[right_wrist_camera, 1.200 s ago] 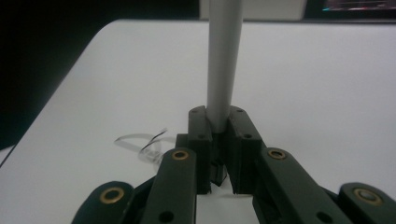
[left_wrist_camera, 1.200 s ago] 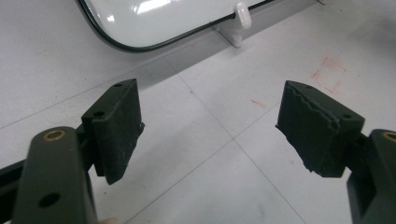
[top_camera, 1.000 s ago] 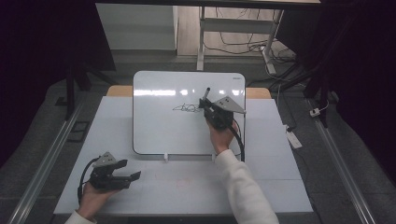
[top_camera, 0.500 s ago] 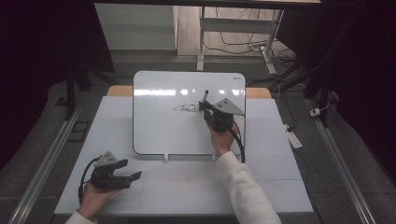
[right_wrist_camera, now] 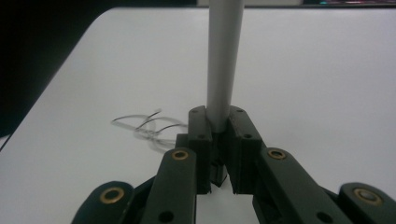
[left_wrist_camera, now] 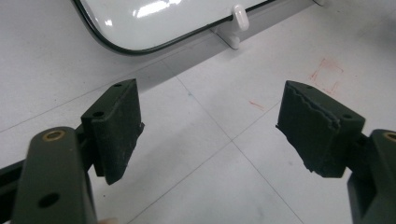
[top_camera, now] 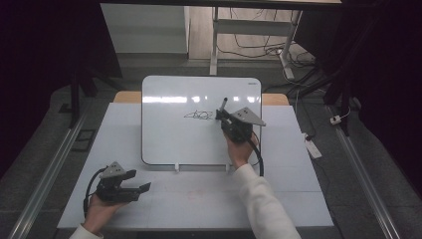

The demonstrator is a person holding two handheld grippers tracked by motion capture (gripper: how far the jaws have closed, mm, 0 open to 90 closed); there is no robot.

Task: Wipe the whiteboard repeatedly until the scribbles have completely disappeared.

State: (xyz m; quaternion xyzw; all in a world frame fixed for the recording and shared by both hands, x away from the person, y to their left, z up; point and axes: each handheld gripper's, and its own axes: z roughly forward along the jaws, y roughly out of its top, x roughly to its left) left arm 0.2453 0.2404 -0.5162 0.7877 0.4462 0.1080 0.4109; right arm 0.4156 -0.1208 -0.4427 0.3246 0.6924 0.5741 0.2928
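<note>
While the white desk (top_camera: 308,199) spans the lower half of the high view, a whiteboard (top_camera: 169,134) stands propped at frame centre with a black scribble (top_camera: 199,116) on it. Right hand-held gripper (top_camera: 230,123), just right of the scribble, is clamped on a marker (right_wrist_camera: 224,60) that points up over the board. Left hand-held gripper (top_camera: 134,186) sits at lower left above the desk, jaws spread wide with nothing between them.
</note>
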